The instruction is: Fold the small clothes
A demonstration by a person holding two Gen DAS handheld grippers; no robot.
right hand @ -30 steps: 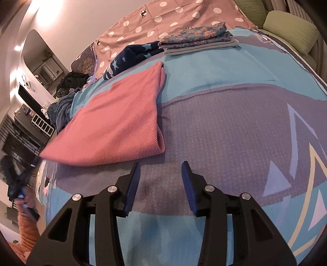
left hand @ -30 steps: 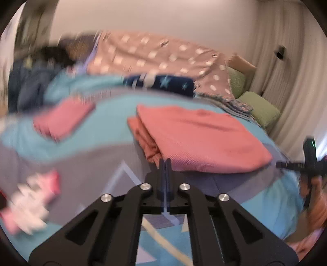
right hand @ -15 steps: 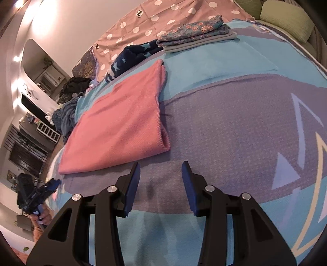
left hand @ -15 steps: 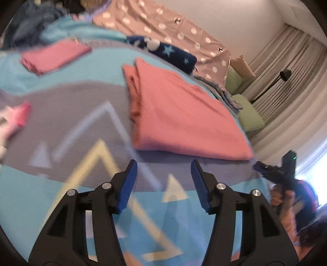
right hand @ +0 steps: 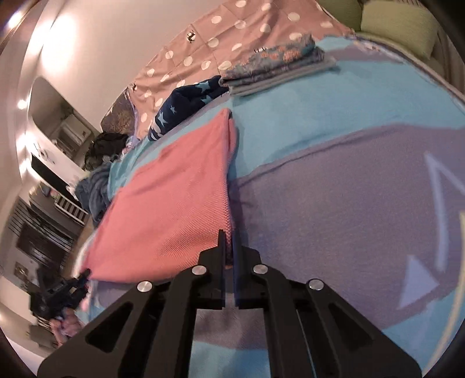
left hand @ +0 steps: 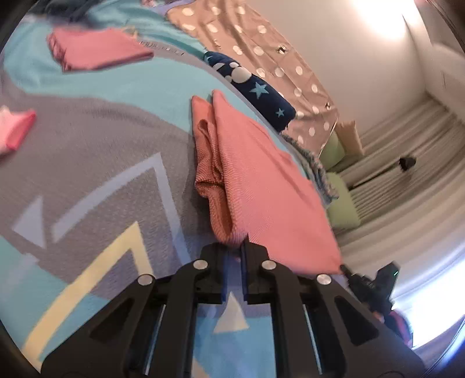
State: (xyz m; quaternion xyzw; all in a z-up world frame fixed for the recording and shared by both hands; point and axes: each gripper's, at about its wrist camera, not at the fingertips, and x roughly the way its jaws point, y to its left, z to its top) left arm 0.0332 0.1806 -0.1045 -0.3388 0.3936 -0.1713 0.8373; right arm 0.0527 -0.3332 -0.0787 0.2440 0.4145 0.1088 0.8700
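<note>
A folded salmon-pink garment [left hand: 255,186] lies on the patterned bedspread [left hand: 96,151]. My left gripper [left hand: 234,247] is shut on its near left corner. In the right wrist view the same garment [right hand: 171,203] shows, and my right gripper [right hand: 229,244] is shut on its near right corner. Each view shows the other gripper at the garment's opposite corner: the right one [left hand: 375,286] and the left one [right hand: 62,293].
A smaller folded pink garment [left hand: 93,49] and a pink-and-white item [left hand: 13,130] lie at the left. A navy star-print cloth [left hand: 255,93] and a dotted duvet [left hand: 261,49] lie behind. A stack of folded clothes [right hand: 276,67] and green pillows [right hand: 398,26] lie at the far right.
Both grippers moved forward to the pink garment's near corners and closed on them; half a second ago both were open, short of the cloth.
</note>
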